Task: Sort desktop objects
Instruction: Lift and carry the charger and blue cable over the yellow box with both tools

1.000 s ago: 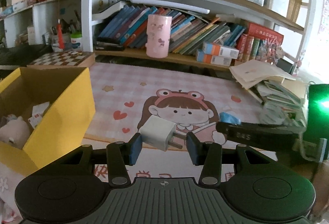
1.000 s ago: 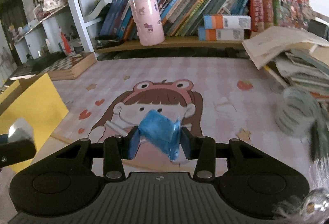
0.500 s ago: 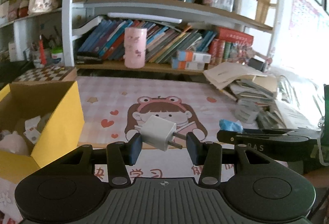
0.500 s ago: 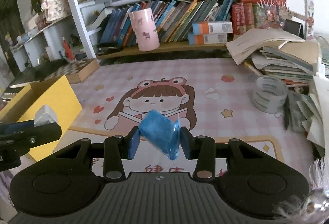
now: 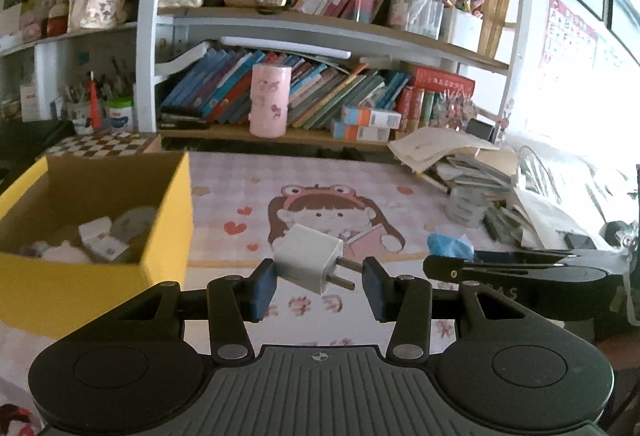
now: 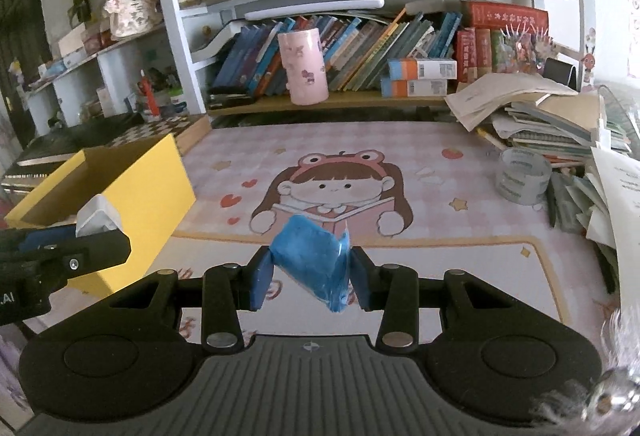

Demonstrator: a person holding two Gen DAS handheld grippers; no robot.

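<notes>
Cluttered bookshelves behind; surface under pink cartoon mat [image 6: 460, 236]. Yellow box [image 5: 168, 220] lies left of both grippers, nearer left gripper [image 5: 319, 282]. Its jaws clenched on white charger [image 5: 310, 263], prongs toward right pad. Right gripper [image 6: 307, 273] jaws grasp blue packet [image 6: 312, 256], raised above mat.

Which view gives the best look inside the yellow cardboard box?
The left wrist view: the yellow cardboard box opens toward the camera, showing small items inside. The right wrist view shows only its outer wall and rim.
</notes>
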